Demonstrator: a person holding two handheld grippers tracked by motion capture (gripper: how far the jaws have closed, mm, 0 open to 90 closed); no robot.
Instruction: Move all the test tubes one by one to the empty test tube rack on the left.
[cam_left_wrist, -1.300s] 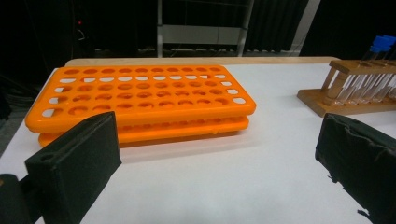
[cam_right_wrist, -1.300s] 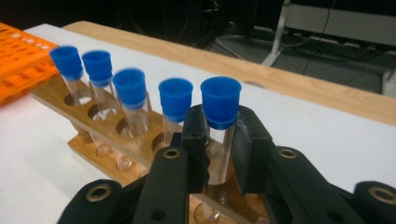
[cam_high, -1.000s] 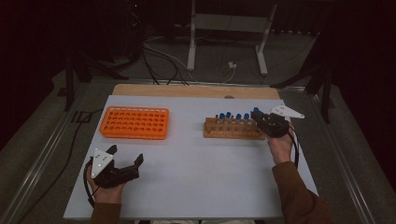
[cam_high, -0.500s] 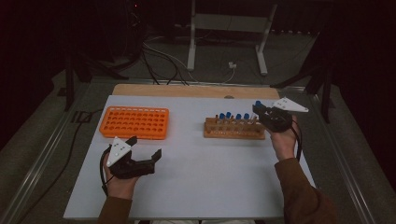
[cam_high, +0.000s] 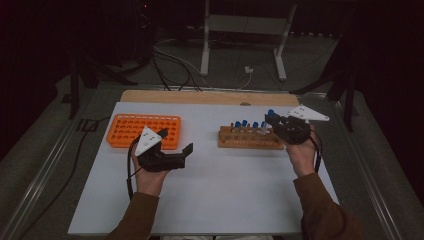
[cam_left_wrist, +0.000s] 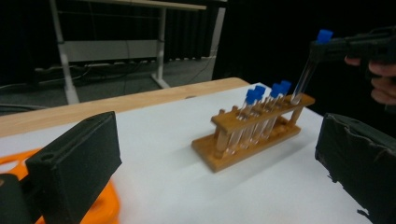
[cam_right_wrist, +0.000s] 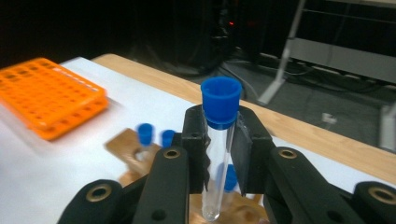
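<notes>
A wooden rack (cam_high: 250, 138) with several blue-capped test tubes stands right of centre on the white table. My right gripper (cam_high: 272, 120) is over its right end, shut on one clear tube with a blue cap (cam_right_wrist: 219, 135). In the left gripper view that tube (cam_left_wrist: 306, 79) hangs tilted, its bottom just above the wooden rack's (cam_left_wrist: 252, 135) end hole. My left gripper (cam_high: 176, 141) hovers near the table's middle, beside the orange rack (cam_high: 142, 130). Its jaws stand wide open with nothing between them, pointing toward the wooden rack.
The orange rack (cam_right_wrist: 46, 98) has several empty holes and lies at the table's left. A wooden strip (cam_high: 210, 97) runs along the far edge. Beyond it are a metal stand (cam_high: 240, 30) and cables on the floor.
My left gripper has moved right and up, from the table's front left toward the centre. My right gripper has risen with the tube, lifting it up from the wooden rack.
</notes>
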